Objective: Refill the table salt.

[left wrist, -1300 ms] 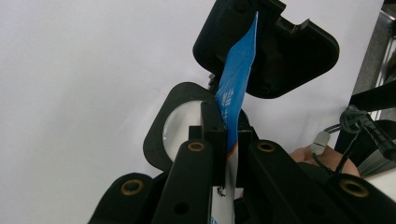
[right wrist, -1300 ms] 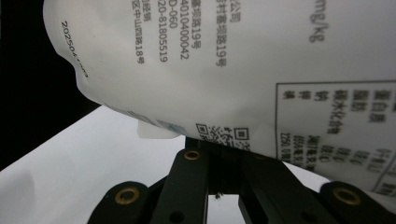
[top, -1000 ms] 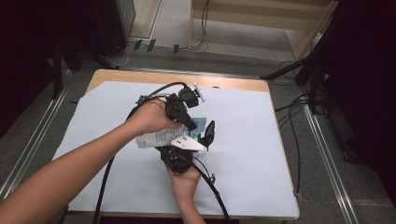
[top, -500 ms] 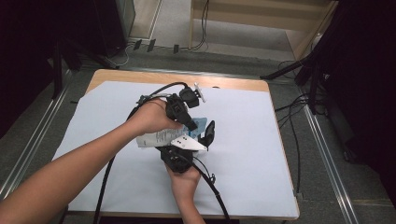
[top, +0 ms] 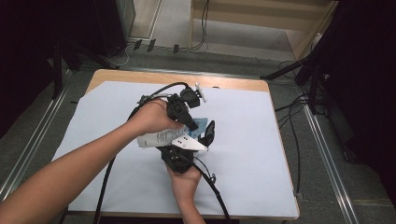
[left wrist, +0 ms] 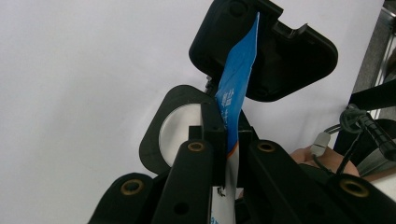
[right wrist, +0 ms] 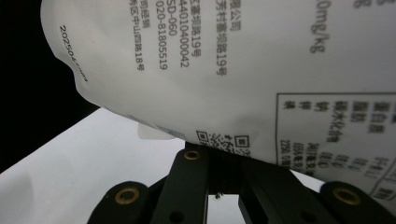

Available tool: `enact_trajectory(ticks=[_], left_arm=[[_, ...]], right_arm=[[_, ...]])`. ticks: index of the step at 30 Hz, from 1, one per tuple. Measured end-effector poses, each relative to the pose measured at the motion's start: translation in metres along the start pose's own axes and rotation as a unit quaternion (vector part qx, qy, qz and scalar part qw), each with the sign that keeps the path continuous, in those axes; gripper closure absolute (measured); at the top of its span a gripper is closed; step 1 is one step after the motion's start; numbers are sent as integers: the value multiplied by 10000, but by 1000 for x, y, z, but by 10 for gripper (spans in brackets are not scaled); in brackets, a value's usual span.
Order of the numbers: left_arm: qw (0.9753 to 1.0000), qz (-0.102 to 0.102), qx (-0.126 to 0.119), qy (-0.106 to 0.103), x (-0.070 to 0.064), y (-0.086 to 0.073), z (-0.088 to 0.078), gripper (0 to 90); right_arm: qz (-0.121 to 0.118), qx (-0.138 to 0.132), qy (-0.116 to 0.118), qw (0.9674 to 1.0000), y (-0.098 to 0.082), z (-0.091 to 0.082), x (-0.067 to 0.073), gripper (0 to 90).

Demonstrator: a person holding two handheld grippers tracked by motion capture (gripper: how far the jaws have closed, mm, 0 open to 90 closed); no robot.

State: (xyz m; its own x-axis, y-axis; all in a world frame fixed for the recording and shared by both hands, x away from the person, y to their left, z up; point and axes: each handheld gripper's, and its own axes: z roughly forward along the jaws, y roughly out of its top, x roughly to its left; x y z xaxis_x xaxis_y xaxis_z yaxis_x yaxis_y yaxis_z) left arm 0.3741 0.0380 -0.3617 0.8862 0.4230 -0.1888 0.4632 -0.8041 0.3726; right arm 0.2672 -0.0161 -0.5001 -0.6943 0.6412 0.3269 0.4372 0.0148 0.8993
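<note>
White-and-blue printed packet (top: 161, 136), flexible film, black text and a QR code on its white face, blue along one end; held at the centre of the high view, above the middle of the sheet, between the two grippers. Left gripper (top: 192, 125): black, carried in the left hand (top: 152, 116) entering from the lower left of the high view; in the left gripper view its jaws stand closed on the packet's blue edge (left wrist: 236, 93), which rises upright from between them at frame centre. Right gripper (top: 187, 147): black body with a light three-cornered plate on top, carried in the right hand (top: 183, 179) entering from the bottom centre; in the right gripper view its jaws pinch the lower margin of the packet's white face (right wrist: 233, 70), near the QR code, with the packet spreading across the upper frame. Pale blue-grey sheet (top: 261, 154) covers most of the wooden table (top: 224, 81), whose bare edge runs along the top of the sheet. Black cables (top: 215, 191) trail from both grippers toward the bottom of the frame.
</note>
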Motion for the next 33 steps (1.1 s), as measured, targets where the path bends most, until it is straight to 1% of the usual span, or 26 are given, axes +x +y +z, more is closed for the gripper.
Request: enact_trajectory(ticks=[5,11,17,33], left_arm=[[10000,25,81,13,-1,2,1,900],[10000,8,77,43,-2,3,2,900],[9999,16,140,42,-1,4,2,900],[9999,-14,122,47,-1,4,2,900]], right_arm=[[-1,-20,3,10000,0,0,0,900],[12,-55,16,10000,0,-1,-1,900],[19,-70,32,10000,1,-1,-1,900],[39,-75,65,9999,1,-1,-1,900]])
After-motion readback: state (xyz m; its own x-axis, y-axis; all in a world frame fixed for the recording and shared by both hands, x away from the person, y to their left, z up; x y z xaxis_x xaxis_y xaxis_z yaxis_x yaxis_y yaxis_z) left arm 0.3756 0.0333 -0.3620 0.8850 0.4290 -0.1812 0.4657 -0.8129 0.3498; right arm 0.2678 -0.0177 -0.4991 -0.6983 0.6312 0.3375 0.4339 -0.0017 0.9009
